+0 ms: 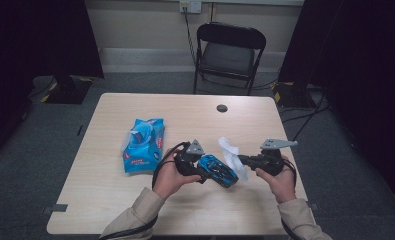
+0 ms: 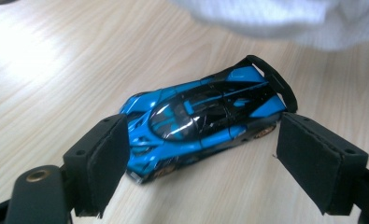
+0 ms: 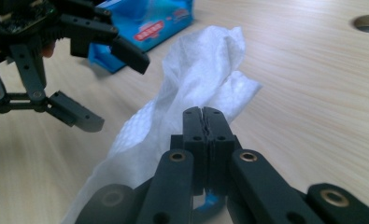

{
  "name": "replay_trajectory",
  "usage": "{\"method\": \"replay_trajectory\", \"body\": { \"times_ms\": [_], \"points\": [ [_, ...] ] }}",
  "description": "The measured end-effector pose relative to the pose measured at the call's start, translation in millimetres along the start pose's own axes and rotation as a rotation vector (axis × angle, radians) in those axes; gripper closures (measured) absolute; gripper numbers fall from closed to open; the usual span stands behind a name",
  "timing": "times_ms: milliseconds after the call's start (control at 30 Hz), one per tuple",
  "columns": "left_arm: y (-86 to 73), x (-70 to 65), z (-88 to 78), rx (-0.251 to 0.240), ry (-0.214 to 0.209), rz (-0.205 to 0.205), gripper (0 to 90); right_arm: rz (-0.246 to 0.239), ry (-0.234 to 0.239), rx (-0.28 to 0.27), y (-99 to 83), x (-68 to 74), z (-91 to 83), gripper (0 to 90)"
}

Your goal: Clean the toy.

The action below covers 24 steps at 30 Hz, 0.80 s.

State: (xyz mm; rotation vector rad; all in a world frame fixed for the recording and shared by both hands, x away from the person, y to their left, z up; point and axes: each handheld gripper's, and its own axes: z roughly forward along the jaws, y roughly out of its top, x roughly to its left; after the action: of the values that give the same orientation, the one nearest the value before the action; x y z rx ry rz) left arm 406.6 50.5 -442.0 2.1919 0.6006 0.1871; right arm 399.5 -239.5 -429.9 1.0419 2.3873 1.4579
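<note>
High view — scene: a person at a wooden worktop (image 1: 135, 200) holds a tool in each hand; a blue wipe packet (image 1: 144, 145) lies well to the left of the hands.
High view — left tool (image 1: 201, 172): held low over the worktop, jaws pointing right, at the toy car (image 1: 218, 170).
High view — right tool (image 1: 241, 160): pointing left, with a white wipe (image 1: 232, 156) at its tip.
High view — key relation: the car lies between the two tools, touching or just beside the left one; the wipe hangs just right of the car.
Left gripper view — tool state: jaws stand apart, one pad on each side of the car (image 2: 205, 119); the left pad is at or against the nose, the right pad clear of the tail. No firm grip is evident.
Left gripper view — car position: resting on the worktop, wheels down, between the pads.
Left gripper view — car heading: nose toward the lower left pad, rear wing toward the upper right; the long axis runs roughly across the gap.
Left gripper view — wipe (image 2: 285, 18): above and beyond the rear wing.
Right gripper view — tool state (image 3: 203, 112): jaws pressed together, pinching the wipe (image 3: 196, 88).
Right gripper view — left tool (image 3: 107, 88): farther off at upper left, jaws spread.
Assessment: the wiping hand is near; the car probably needs a firmer hold first.
</note>
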Motion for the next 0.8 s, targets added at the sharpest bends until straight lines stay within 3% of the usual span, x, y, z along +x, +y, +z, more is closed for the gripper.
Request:
{"method": "replay_trajectory", "body": {
  "times_ms": [267, 300, 400, 567, 800],
  "points": [
    [-21.2, 2.2, -28.1, -0.014, 0.022, 0.002, 18.6, -0.049, 0.068, 0.051, 5.0, 30.2, 37.7, 89.5],
    [-27.4, 3.4, -34.4, -0.016, 0.025, -0.008, 18.6, -0.073, 0.088, 0.071, 6.3, 40.1, 51.4, 89.4],
    [-37.4, 4.4, -41.2, -0.017, 0.026, -0.013, 18.6, -0.093, 0.109, 0.093, 5.5, 50.0, 67.0, 89.4],
    [-53.8, 7.4, -47.7, 0.000, 0.037, -0.033, 19.5, -0.109, 0.155, 0.119, 0.0, 65.4, 95.2, 88.9],
    [-63.7, 11.6, -48.1, 0.018, 0.048, -0.039, 20.8, -0.152, 0.187, 0.170, -1.8, 80.0, 114.7, 84.0]
  ]
}}
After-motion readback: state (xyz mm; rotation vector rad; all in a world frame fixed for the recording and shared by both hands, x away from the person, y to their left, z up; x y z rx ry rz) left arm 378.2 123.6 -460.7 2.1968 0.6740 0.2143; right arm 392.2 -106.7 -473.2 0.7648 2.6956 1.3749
